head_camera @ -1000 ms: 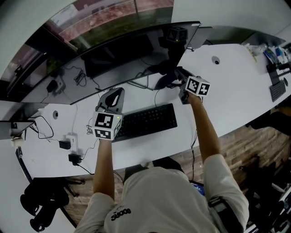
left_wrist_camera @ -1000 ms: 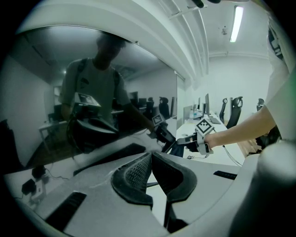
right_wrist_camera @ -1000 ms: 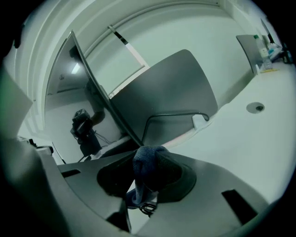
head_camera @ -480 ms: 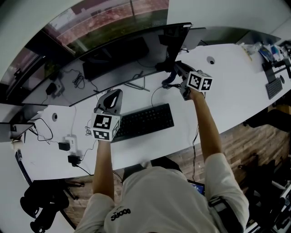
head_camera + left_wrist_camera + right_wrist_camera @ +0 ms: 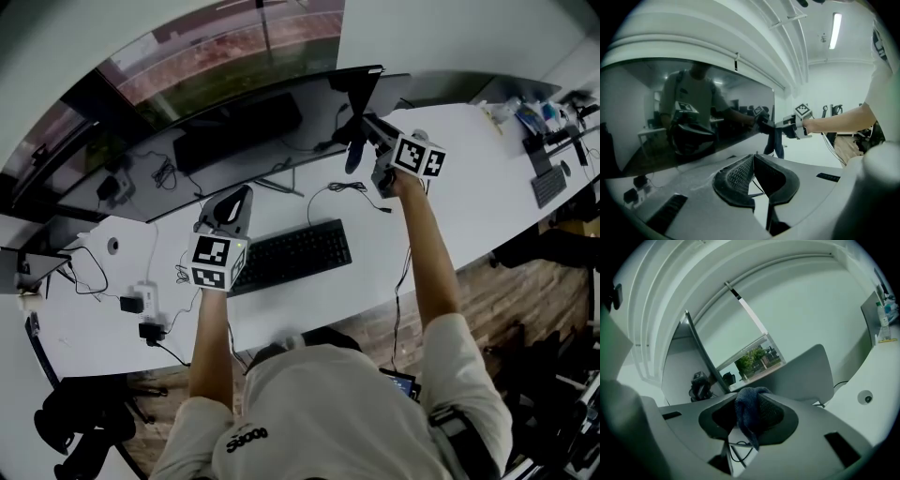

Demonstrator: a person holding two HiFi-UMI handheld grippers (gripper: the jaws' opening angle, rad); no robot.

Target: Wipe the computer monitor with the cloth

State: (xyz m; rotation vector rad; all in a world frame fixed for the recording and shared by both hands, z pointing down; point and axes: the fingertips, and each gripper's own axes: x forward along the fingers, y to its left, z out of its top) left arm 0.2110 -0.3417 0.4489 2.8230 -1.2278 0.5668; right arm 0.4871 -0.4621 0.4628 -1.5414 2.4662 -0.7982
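A wide curved dark monitor (image 5: 206, 141) stands along the back of the white desk (image 5: 469, 187). My right gripper (image 5: 367, 131) is raised near the monitor's right end, shut on a dark blue cloth (image 5: 354, 150) that hangs from its jaws. In the right gripper view the cloth (image 5: 749, 414) is pinched between the jaws, with the monitor's edge (image 5: 701, 352) just ahead. My left gripper (image 5: 236, 202) hovers over the desk in front of the monitor's middle, its jaws shut with nothing in them (image 5: 753, 172). From the left gripper view the cloth (image 5: 775, 143) dangles beside the screen (image 5: 684, 122).
A black keyboard (image 5: 291, 255) lies on the desk between my arms. Cables (image 5: 356, 192) run behind it. A power adapter and plugs (image 5: 142, 305) sit at the left. Small items and another keyboard (image 5: 546, 178) are at the far right. An office chair (image 5: 80, 422) stands at lower left.
My right gripper has lifted the cloth up off the desk area and carried it back toward the monitor's right end. The left gripper has hardly moved.
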